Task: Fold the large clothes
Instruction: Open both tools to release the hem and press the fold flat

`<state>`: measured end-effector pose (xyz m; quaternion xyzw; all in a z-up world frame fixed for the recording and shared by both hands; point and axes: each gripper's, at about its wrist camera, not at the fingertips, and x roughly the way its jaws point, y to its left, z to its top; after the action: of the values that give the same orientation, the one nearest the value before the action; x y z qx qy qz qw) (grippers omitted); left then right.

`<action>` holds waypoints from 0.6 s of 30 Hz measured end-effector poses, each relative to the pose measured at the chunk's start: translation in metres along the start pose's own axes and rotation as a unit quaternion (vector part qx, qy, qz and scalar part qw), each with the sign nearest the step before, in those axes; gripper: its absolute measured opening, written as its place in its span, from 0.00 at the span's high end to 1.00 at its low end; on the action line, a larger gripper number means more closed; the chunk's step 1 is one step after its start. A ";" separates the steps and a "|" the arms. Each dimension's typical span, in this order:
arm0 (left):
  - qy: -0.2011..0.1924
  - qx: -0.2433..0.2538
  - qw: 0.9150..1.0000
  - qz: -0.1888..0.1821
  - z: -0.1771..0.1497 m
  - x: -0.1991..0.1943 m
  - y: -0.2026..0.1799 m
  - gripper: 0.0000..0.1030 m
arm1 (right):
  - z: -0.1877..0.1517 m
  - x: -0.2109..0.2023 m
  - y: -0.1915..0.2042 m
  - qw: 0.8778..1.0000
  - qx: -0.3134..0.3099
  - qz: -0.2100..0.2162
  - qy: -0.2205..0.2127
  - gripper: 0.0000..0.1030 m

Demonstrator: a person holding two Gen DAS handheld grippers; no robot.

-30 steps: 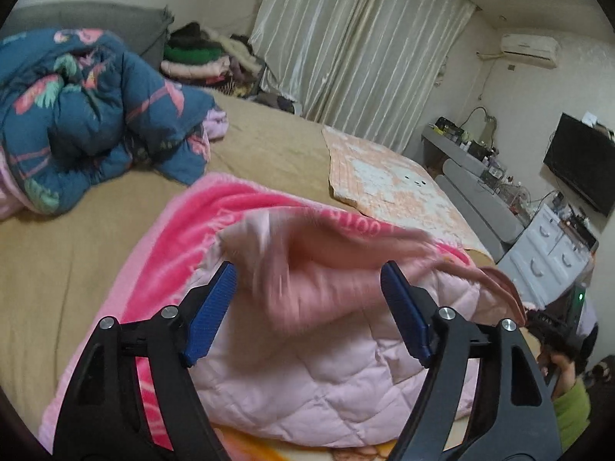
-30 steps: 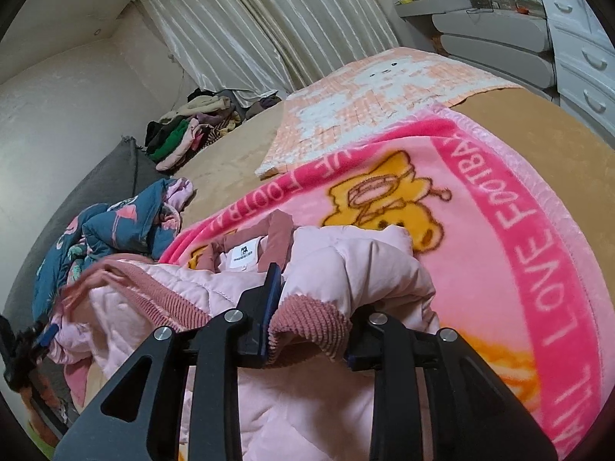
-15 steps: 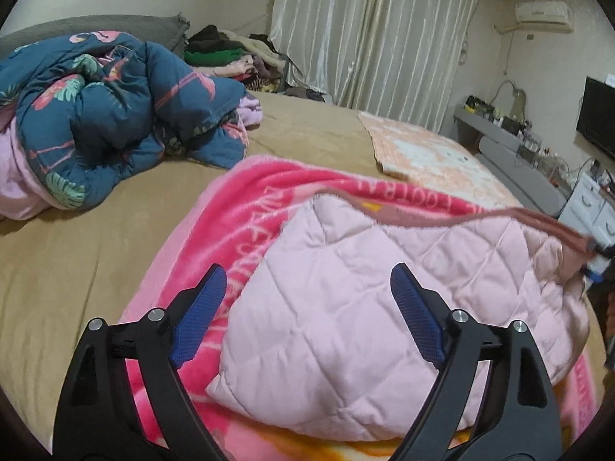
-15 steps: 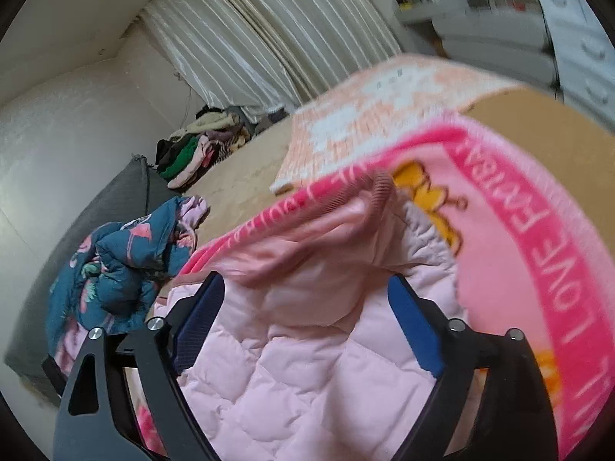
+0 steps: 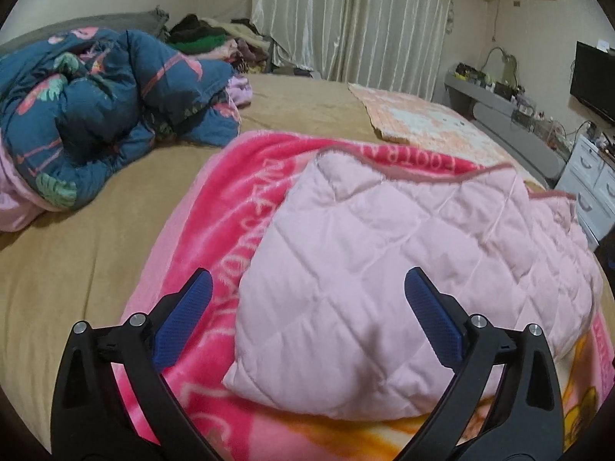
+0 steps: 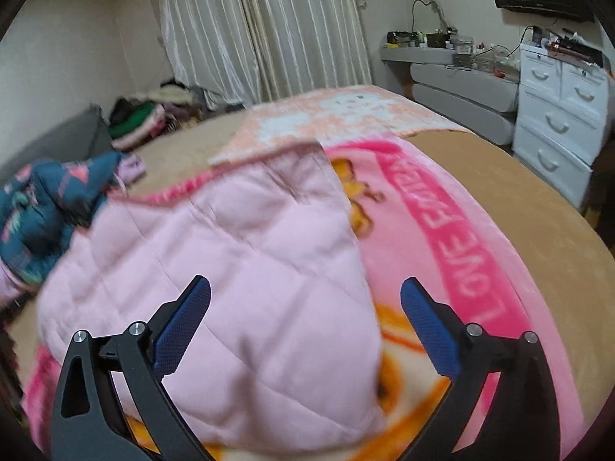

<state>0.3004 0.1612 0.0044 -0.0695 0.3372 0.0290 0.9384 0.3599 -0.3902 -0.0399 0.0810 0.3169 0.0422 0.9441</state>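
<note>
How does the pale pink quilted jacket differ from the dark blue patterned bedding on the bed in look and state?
The pink quilted jacket is plain and pale, with diamond stitching; the dark blue bedding carries a pink and green print. The jacket lies folded flat in a neat block; the bedding sits crumpled in a heap. The jacket rests on the bright pink blanket, the bedding directly on the tan bed cover. Both are padded, and neither gripper touches them.

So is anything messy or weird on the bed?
The pink quilted jacket lies fairly flat on the pink blanket. The messy parts are the blue flowery quilt, bunched in a heap, and the clothes pile by the curtain. Nothing looks torn or spilled.
</note>
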 end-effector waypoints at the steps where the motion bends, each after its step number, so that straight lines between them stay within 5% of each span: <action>1: 0.011 -0.006 1.000 -0.006 -0.005 0.004 0.004 0.09 | -0.007 -0.001 -0.004 1.000 0.002 0.000 0.003 0.04; 8: 0.082 -0.068 0.993 -0.048 -0.035 0.024 0.036 0.09 | -0.031 0.004 -0.016 1.000 0.010 0.019 0.017 0.04; 13: 0.077 -0.055 0.994 -0.059 -0.042 0.032 0.029 0.09 | -0.041 0.015 -0.005 0.999 -0.012 0.042 0.024 0.05; 15: 0.065 -0.044 0.995 -0.054 -0.044 0.034 0.021 0.12 | -0.044 0.019 0.002 0.998 -0.027 0.053 0.021 0.34; 17: 0.056 -0.028 0.997 -0.046 -0.044 0.035 0.014 0.32 | -0.044 0.018 0.010 0.998 -0.047 0.051 0.013 0.62; 18: 0.048 -0.018 0.998 -0.040 -0.043 0.034 0.010 0.51 | -0.042 0.015 0.016 0.997 -0.058 0.049 0.004 0.66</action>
<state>0.2985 0.1646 -0.0512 -0.1013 0.3786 -0.0056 0.9200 0.3460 -0.3672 -0.0791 0.0410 0.3138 0.1067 0.9426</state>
